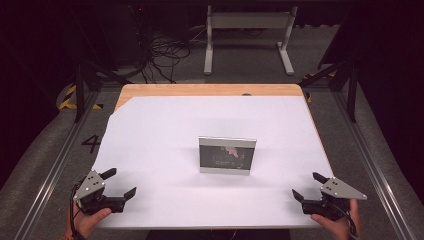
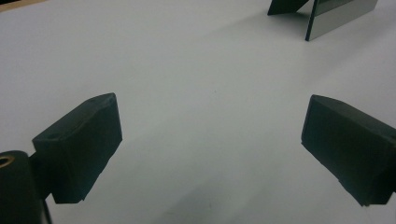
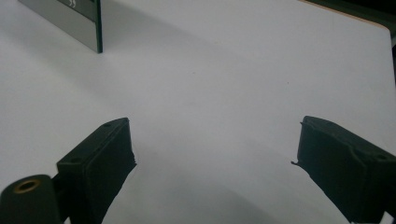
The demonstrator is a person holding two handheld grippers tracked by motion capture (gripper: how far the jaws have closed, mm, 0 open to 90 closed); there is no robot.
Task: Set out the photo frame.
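I hold both black two-jaw grippers, left (image 1: pixel 121 182) and right (image 1: pixel 306 186), spread wide; a careless nudge could topple the upright silver-edged picture frame (image 1: pixel 227 155).

We see the white bench (image 1: pixel 165 145) brightly lit against dark surroundings, with soft shadows and blurred near jaws.

Picture frame (image 1: pixel 227 155) stands upright approx. mid-table (image 1: pixel 150 130), on its stand. Left gripper (image 1: pixel 116 183) sits near-left of frame, right gripper (image 1: pixel 310 186) near-right, both well apart from it, at table's near edge. Behind frame, past far edge: cables (image 1: pixel 162 55) and a stand base (image 1: pixel 247 35) on floor.
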